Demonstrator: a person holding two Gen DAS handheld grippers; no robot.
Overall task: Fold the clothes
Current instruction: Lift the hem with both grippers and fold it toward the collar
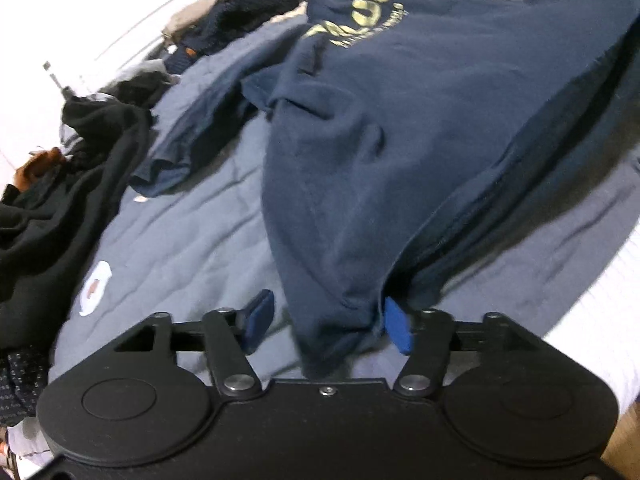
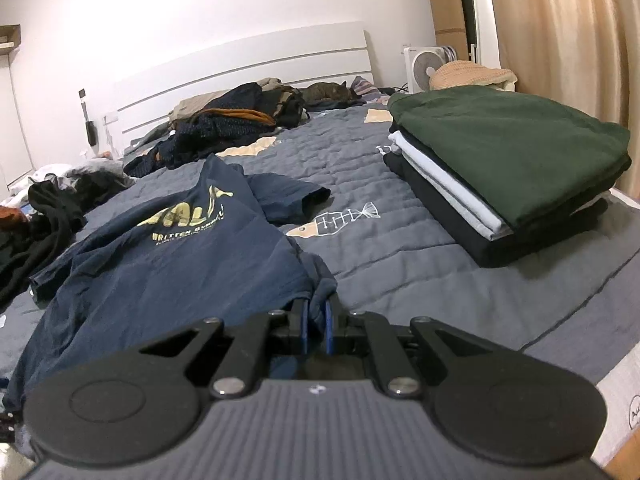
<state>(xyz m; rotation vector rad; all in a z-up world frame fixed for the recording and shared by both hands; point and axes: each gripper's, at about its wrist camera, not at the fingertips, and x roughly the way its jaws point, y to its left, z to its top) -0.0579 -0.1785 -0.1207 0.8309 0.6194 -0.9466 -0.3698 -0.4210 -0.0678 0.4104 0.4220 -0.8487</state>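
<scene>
Navy fabric fills most of what we see: a navy T-shirt (image 2: 168, 256) with yellow lettering lies spread over the near left part of the quilt (image 2: 360, 168), its printed chest toward the headboard (image 2: 240, 64) and its hem at our tools. Our right gripper (image 2: 316, 320) is pinched on a bunched corner of that hem, the blue pads pressed close with cloth squeezed between them. Our left gripper (image 1: 326, 320) stands spread; the other hem corner of the T-shirt (image 1: 400, 140) hangs down between its two blue pads (image 1: 394, 324), brushing the one on the right in the left wrist view while the other pad is clear of the cloth, so nothing is clamped there. One short sleeve lies flat on the quilt beyond the shirt's body.

We see the bed covered by a grey-blue quilted cover stitched with a fish-skeleton motif (image 2: 336, 220). Toward the right edge of the bed sits a stack of folded clothes (image 2: 504, 176), a dark green garment on top, white and black layers under it. Along the left edge and near the head of the bed lie heaps of unfolded dark clothes (image 2: 236, 124). Behind the bed rises the white slatted headboard against a pale wall; a white fan (image 2: 424, 68) stands at the far right corner, and beige curtains (image 2: 560, 40) hang along the right side.
</scene>
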